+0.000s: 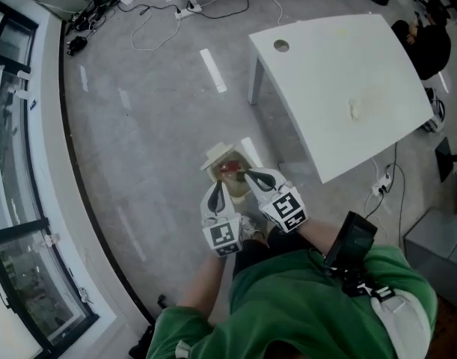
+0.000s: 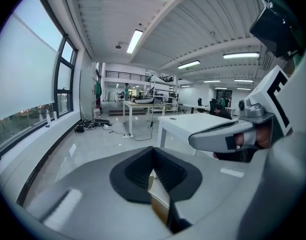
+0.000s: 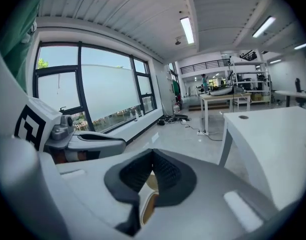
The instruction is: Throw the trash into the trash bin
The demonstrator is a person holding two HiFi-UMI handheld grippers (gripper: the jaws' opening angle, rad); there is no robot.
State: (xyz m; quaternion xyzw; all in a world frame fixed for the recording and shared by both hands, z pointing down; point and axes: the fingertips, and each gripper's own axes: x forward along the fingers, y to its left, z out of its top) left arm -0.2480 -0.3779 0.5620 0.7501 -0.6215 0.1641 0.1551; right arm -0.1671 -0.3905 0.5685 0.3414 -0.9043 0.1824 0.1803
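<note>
A beige paper box [image 1: 229,164] with red and brown scraps inside hangs in the air above the grey floor, in front of the person. My left gripper [image 1: 217,191] is shut on its near left rim, and my right gripper [image 1: 252,176] is shut on its near right rim. In the left gripper view the dark pads [image 2: 137,171] pinch a thin cardboard edge [image 2: 159,198]. The right gripper view shows the same kind of cardboard rim [image 3: 146,203] pinched between its pads [image 3: 168,176]. No trash bin is in view.
A white table [image 1: 348,88] stands to the right, a small crumpled scrap [image 1: 355,109] on its top. Cables and a power strip [image 1: 185,9] lie on the floor at the back. A glazed window wall [image 1: 19,200] runs along the left.
</note>
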